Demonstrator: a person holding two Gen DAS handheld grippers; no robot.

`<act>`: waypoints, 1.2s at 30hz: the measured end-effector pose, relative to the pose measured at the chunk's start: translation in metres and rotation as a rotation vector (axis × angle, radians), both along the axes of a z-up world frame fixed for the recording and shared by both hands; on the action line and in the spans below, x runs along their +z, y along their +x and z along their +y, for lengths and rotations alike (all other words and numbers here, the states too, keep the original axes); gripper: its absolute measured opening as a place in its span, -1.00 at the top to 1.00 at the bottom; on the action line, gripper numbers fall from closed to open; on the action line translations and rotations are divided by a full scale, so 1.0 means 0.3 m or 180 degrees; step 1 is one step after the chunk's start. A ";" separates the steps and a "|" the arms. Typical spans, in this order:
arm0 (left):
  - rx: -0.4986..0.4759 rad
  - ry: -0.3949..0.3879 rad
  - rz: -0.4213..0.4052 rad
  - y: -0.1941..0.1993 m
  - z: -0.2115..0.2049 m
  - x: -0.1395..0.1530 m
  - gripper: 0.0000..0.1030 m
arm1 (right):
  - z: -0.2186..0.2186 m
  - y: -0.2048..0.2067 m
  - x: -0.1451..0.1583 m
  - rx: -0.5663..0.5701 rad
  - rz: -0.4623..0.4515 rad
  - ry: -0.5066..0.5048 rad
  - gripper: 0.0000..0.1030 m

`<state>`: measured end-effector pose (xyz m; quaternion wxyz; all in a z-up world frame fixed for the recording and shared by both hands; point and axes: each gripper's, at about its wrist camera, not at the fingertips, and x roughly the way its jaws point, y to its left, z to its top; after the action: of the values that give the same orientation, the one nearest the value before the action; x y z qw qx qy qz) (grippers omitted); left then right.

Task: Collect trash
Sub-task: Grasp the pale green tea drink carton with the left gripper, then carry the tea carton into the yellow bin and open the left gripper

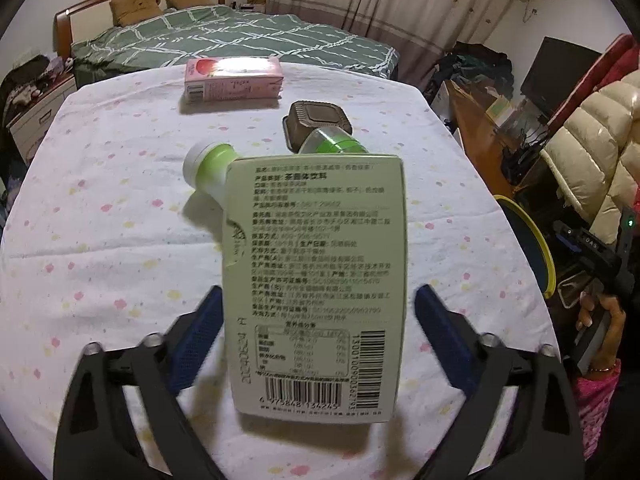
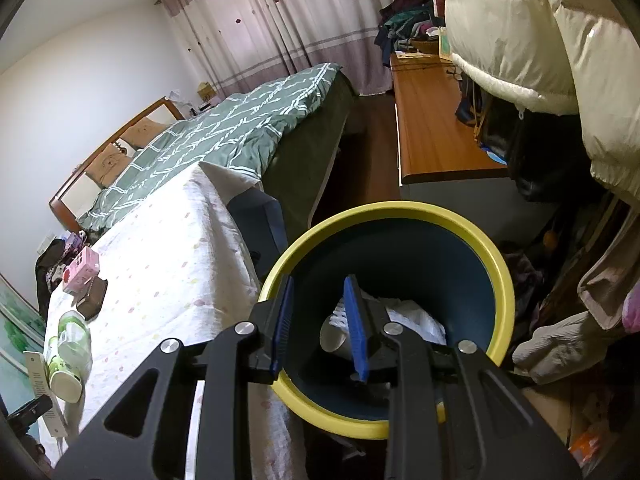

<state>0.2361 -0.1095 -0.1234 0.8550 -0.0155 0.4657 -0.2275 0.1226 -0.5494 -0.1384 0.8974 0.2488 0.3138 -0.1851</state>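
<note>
In the left wrist view my left gripper (image 1: 316,332) is wide open around a pale green carton (image 1: 316,280) that lies printed side up on the table; its blue pads stand clear of both sides. Behind it lie a green-and-white bottle (image 1: 208,166), a green can (image 1: 334,146), a dark plastic tray (image 1: 316,118) and a pink carton (image 1: 234,80). In the right wrist view my right gripper (image 2: 320,324) is shut on the yellow rim of a blue trash bin (image 2: 400,312), beside the table. White trash (image 2: 408,316) lies inside.
The table has a white dotted cloth (image 1: 100,220). A bed with a green quilt (image 1: 240,40) stands behind it. A wooden cabinet (image 2: 432,128) and hanging padded coats (image 2: 540,40) are on the right. The bin's rim also shows in the left wrist view (image 1: 536,248).
</note>
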 end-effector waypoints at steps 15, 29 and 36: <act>-0.0051 0.0228 -0.0395 -0.099 -0.060 0.125 -0.43 | -0.019 -0.030 -0.015 0.0028 -0.0077 0.0094 0.52; -0.0949 0.0131 -0.0484 -0.142 -0.513 0.206 -0.43 | -0.080 -0.214 0.013 -0.0116 -0.0216 0.0088 0.52; -0.1449 0.0102 -0.0475 -0.141 -0.841 0.201 -0.43 | -0.144 -0.331 0.014 -0.0297 -0.0225 0.0045 0.52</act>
<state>0.1938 -0.3618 -0.0630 0.8139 0.1204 0.3963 -0.4075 0.0234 -0.5927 -0.1340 0.8966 0.2758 0.2714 -0.2156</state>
